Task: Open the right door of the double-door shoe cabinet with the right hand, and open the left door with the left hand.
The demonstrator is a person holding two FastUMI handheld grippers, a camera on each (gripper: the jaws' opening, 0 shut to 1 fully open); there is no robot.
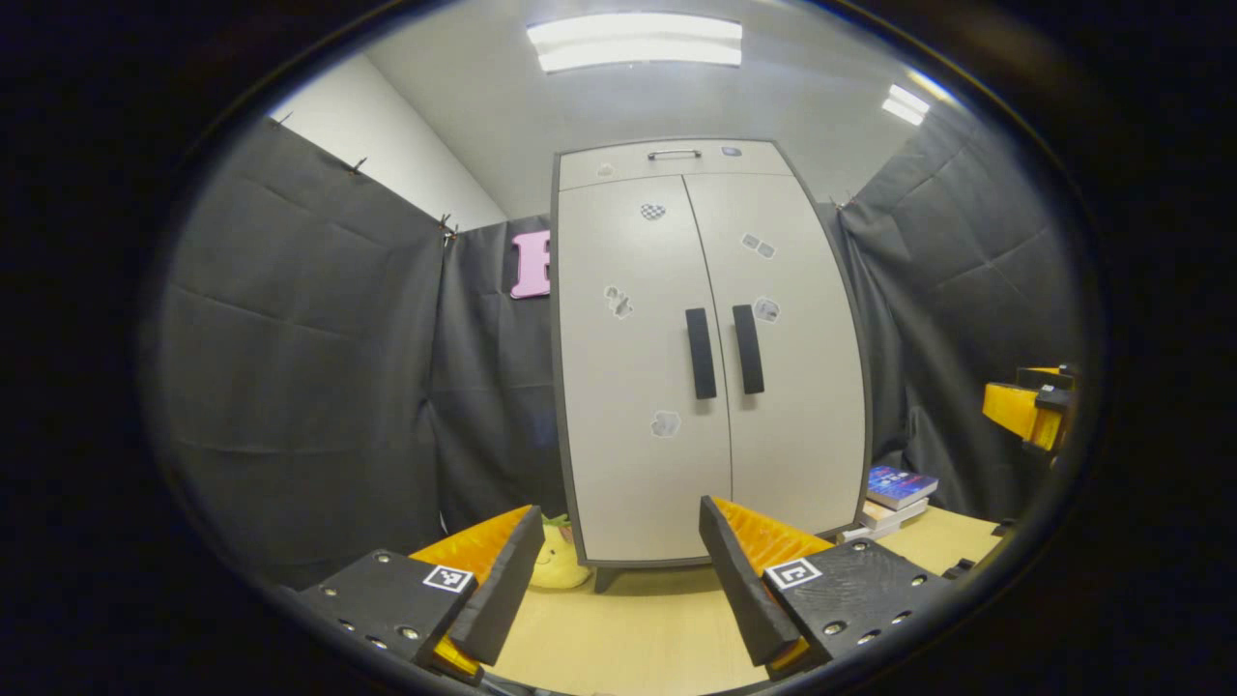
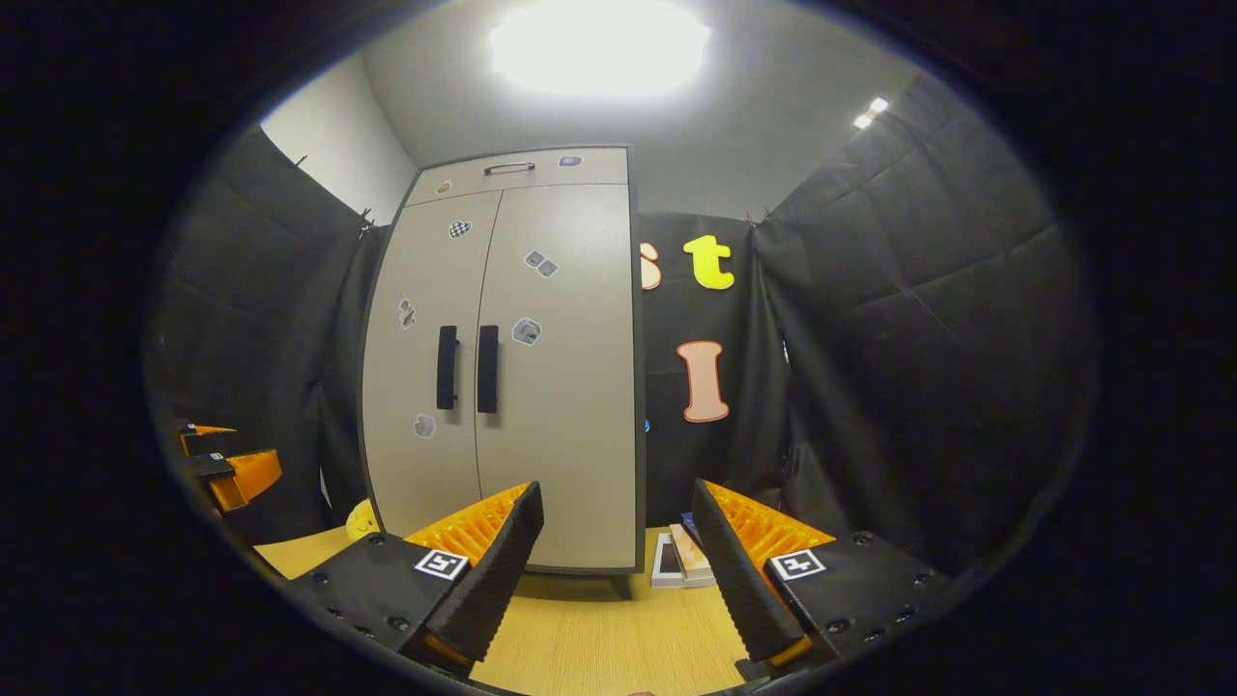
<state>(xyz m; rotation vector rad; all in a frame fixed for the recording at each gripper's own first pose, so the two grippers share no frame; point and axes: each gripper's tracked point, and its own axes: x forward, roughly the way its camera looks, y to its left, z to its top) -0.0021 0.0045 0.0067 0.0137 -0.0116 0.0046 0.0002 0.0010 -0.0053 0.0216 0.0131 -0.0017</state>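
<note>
The left gripper and the right gripper both hold their fingers spread wide on nothing, low over the wooden table. Well beyond them stands the shoe cabinet, both doors closed, its two dark handles side by side at mid-height.

right gripper view: shoe cabinet stands upright on the wooden table, both doors shut. two dark vertical handles side by side at the centre seam: left door handle, right door handle. small stickers on both door faces; narrow top panel carries a small handle. right gripper in the foreground, jaws spread, nothing between them, well short of the cabinet. left gripper at the left edge. books lie just right of the cabinet base; yellow object at its left.
</note>
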